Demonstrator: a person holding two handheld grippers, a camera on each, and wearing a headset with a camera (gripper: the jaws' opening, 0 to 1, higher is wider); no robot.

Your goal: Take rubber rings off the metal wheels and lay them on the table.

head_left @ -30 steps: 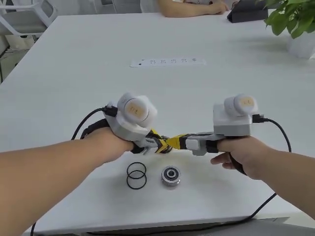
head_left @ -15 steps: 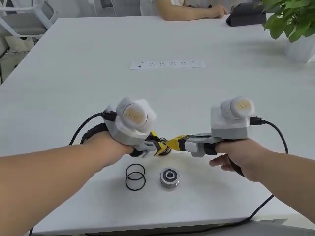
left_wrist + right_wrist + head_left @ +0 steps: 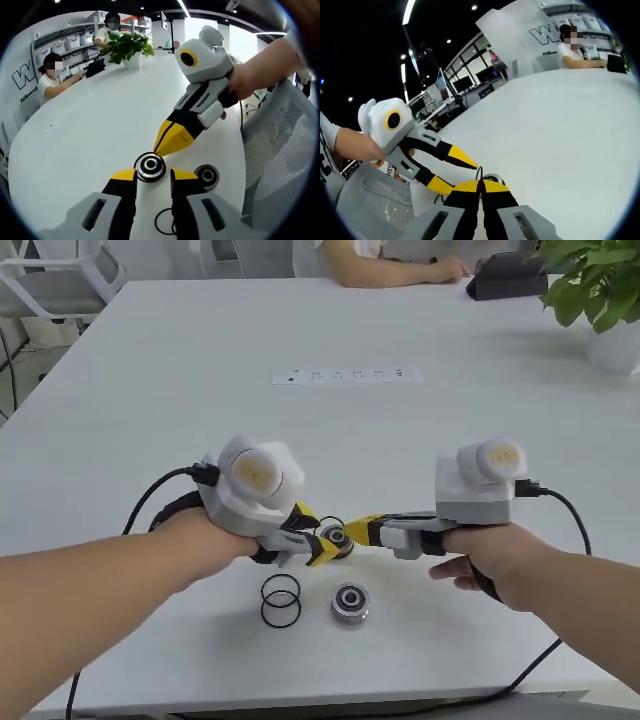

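– Since you've got all 3 views, what's nearest?
– Two loose rubber rings (image 3: 281, 600) flat on the table (image 3: 150, 410), bare wheel (image 3: 349, 601) just beside them. Finished ones, I'd say.
– And in hand?
– L gripper (image 3: 312, 537) clamps a metal wheel (image 3: 335, 538) just above the table; R gripper (image 3: 353, 533) meets it tip-on, jaws pinched together, on its rubber ring (image 3: 478, 171) by the look. Step: peeling another ring. Next: R pulls away steadily, L holds firm, then lay it by the others.
– Views differ?
– R gripper view shows the thin black loop standing off the wheel & L jaws splayed round it; L gripper view has the wheel face-on. Head view adds a power strip (image 3: 347, 374) & plant (image 3: 595, 285) farther back.
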